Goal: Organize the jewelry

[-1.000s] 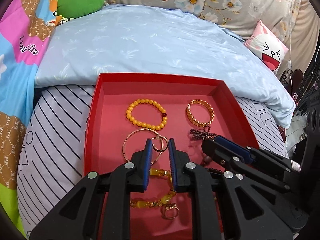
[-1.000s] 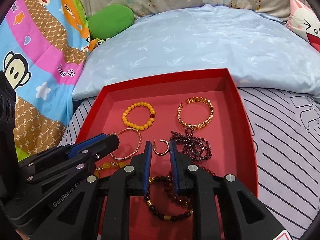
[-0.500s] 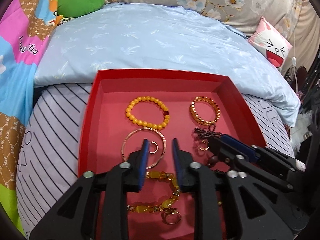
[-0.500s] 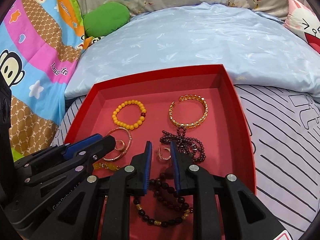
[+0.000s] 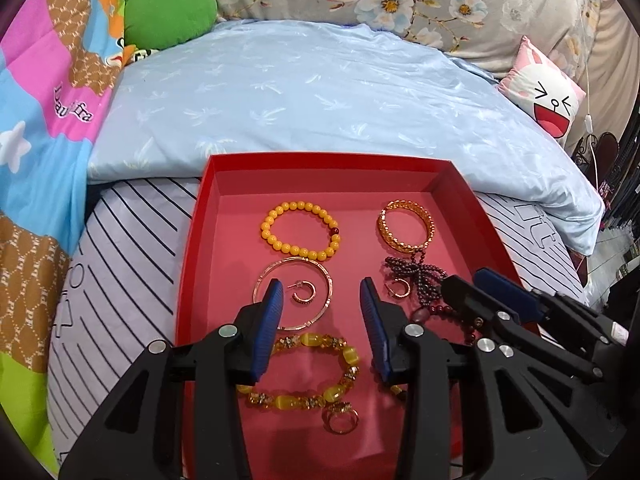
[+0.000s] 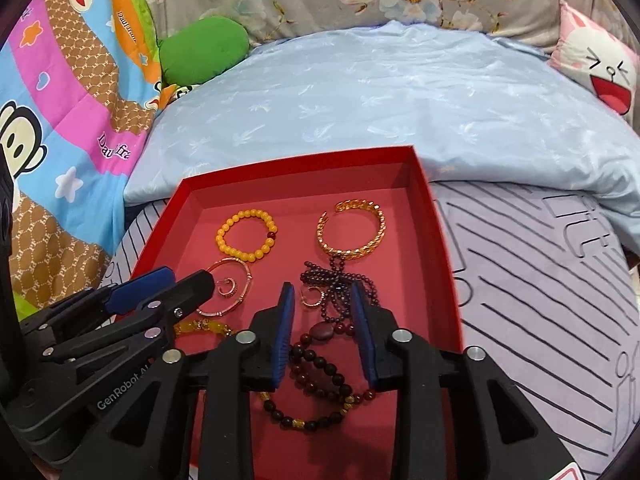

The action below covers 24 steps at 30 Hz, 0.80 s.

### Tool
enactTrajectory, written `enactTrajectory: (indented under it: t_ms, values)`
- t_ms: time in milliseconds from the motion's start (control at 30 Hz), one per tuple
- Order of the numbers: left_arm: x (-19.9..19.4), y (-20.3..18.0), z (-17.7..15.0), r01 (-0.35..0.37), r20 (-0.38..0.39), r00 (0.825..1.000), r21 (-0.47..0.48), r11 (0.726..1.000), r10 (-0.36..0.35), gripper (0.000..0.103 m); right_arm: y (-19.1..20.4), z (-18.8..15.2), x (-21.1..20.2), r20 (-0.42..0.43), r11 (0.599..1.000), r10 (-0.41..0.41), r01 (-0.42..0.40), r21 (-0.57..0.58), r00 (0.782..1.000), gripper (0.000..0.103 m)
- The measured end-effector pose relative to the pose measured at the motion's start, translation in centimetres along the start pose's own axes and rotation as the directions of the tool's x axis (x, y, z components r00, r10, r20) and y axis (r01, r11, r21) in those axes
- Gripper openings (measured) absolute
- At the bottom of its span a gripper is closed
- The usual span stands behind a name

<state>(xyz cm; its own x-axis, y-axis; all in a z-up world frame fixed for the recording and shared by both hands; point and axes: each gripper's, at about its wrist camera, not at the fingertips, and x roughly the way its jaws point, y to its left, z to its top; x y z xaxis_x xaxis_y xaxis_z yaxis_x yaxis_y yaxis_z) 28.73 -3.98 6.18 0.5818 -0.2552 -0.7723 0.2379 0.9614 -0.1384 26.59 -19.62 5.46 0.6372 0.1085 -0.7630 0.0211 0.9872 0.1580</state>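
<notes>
**Both grippers released over the red tray**

Left wrist view: we see the left gripper (image 5: 322,294) spread wide, holding nothing, above the red tray (image 5: 200,240) on the bed. A small hoop earring (image 5: 303,293) lies inside the thin bangle (image 5: 293,297), toward 11 o'clock of the gripper. The yellow bead bracelet (image 5: 300,230) lies at 12 o'clock, the gold cuff (image 5: 405,229) at 1 o'clock.

Right wrist view: our right gripper (image 6: 323,296) is likewise released and empty. A second hoop earring (image 6: 312,296) lies between its fingertips, touching the dark purple bead strand (image 6: 340,286). The gold cuff (image 6: 351,234) lies at 12 o'clock.
</notes>
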Motion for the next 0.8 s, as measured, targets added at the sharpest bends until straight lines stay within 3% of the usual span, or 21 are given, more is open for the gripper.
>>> enactTrajectory:
  t_ms: [333, 467, 800]
  values:
    - [-3.8, -0.9, -2.0, -0.056, 0.04, 0.998, 0.024, 0.998, 0.055, 0.044, 0.8, -1.8, -3.8, 0.03, 0.997, -0.07, 0.07, -0.03, 0.997, 0.036]
    - [-4.9, -0.7, -3.2, -0.078, 0.042, 0.996, 0.003, 0.997, 0.078, 0.054, 0.9, -2.9, -4.9, 0.03, 0.997, -0.076, 0.077, -0.031, 0.997, 0.036]
    - [-6.9, -1.0, -6.0, -0.13, 0.042, 0.991, -0.005, 0.991, 0.13, 0.059, 1.0, -5.6, -7.1, 0.041, 0.992, -0.119, 0.121, -0.044, 0.992, 0.048]
